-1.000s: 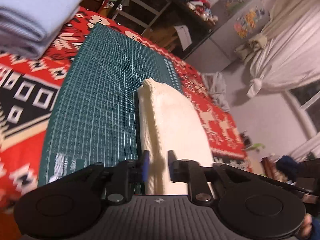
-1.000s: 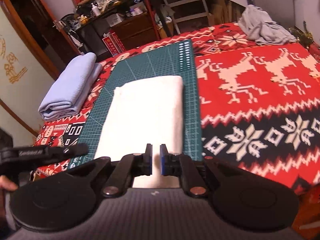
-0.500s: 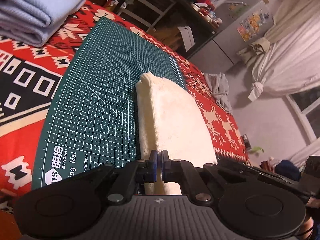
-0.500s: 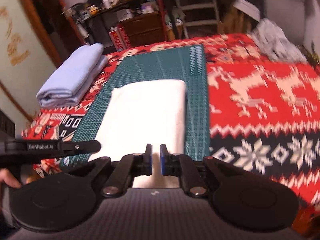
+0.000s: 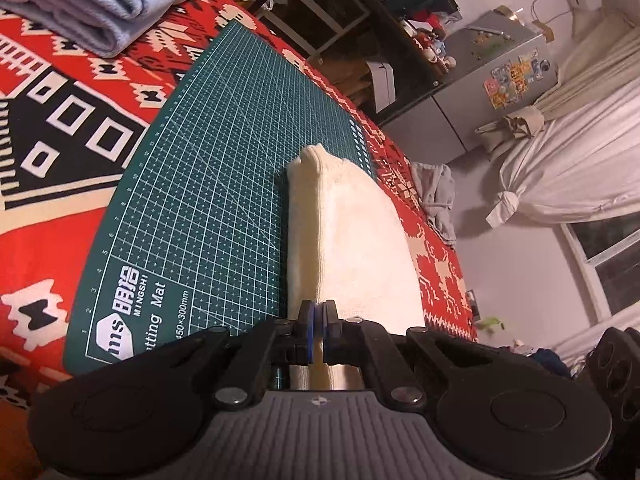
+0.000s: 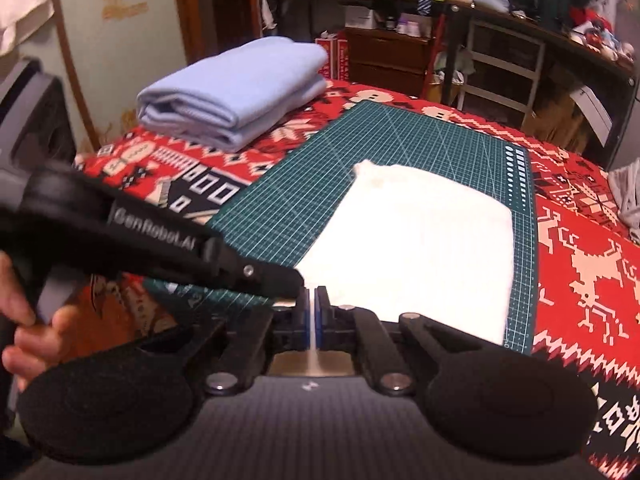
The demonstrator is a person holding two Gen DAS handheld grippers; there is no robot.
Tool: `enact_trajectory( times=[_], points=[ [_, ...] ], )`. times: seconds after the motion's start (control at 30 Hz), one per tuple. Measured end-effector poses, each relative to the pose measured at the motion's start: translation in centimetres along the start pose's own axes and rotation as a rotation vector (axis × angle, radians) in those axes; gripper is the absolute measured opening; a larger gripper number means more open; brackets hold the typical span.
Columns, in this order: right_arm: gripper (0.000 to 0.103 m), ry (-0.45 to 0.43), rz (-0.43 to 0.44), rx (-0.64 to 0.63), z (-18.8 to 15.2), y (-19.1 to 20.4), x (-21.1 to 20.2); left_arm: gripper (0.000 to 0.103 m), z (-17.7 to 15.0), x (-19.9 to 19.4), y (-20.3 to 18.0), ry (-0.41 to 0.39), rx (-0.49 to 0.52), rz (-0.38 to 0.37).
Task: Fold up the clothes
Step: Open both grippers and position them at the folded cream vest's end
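Here the cream cloth (image 5: 352,248) lies folded on the green mat (image 5: 208,184), toward the mat's right side, its long folded edge running away from the left gripper (image 5: 319,332). That gripper's jaws are pinched together on the near edge of the cloth, a thin fold of cream fabric showing between the blue pads (image 5: 307,334).

From the right wrist view the same cloth (image 6: 420,248) reads as a pale, overexposed rectangle, so its folds are hard to make out there. The right gripper (image 6: 311,320) has just been closing; its jaws now stand almost together with a thin sliver of white between them, probably the cloth's near edge, though the glare leaves this unsure. The left gripper's finger (image 6: 256,276) reaches in from the left, its tip just beside the right gripper's jaws, and a hand (image 6: 24,320) holds its handle at the left border.

A folded blue cloth (image 6: 236,92) sits on the red patterned cover (image 6: 580,264), off the mat's far left corner. A grey cloth (image 5: 436,196) lies crumpled on the cover beyond the mat.
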State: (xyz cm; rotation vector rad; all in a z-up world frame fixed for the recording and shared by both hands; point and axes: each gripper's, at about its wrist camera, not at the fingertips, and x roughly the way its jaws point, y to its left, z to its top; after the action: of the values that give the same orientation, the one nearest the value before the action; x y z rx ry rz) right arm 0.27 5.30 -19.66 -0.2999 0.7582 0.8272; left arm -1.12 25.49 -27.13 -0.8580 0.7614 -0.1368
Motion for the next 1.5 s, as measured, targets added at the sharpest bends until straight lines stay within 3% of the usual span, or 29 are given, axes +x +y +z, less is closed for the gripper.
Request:
enact_trajectory(
  times=[0.4, 0.63, 0.67, 0.73, 0.8, 0.9, 1.03, 1.3, 1.5],
  points=[
    [0.003, 0.064, 0.055, 0.002, -0.6, 1.6, -1.1, 0.003, -0.9, -1.5, 0.9, 0.001, -0.014, 0.028],
    [0.003, 0.029, 0.043, 0.096, -0.6, -0.5, -3.4, 0.004, -0.2, -2.9, -0.6, -0.042, 0.051, 0.054],
    [0.004, 0.020, 0.028, 0.114, -0.5, -1.1, -3.7, 0.007, 0.0, -2.8, -1.1, -0.047, 0.069, 0.057],
    [0.004, 0.005, -0.013, 0.154, -0.6, -2.7, -4.2, 0.026, 0.4, -2.4, -2.2, -0.056, 0.114, 0.068],
    [0.007, -0.009, -0.050, 0.188, -0.6, -4.3, -4.4, 0.025, 0.8, -1.5, -3.5, -0.059, 0.179, 0.076],
    [0.008, -0.027, -0.084, 0.214, -0.2, -6.4, -4.1, 0.012, 1.5, -0.1, -5.4, -0.067, 0.265, 0.085],
    [0.008, -0.062, -0.107, 0.220, 1.2, -8.5, -3.2, 0.010, 3.2, 2.9, -7.7, -0.056, 0.334, 0.052],
    [0.008, -0.057, -0.062, 0.238, 4.3, -10.8, 1.5, 0.003, 5.6, 8.2, -8.1, -0.023, 0.486, 0.210],
    [0.008, -0.045, -0.027, 0.220, 5.3, -10.4, 4.8, 0.002, 7.3, 8.1, -6.8, -0.042, 0.469, 0.260]
  ],
)
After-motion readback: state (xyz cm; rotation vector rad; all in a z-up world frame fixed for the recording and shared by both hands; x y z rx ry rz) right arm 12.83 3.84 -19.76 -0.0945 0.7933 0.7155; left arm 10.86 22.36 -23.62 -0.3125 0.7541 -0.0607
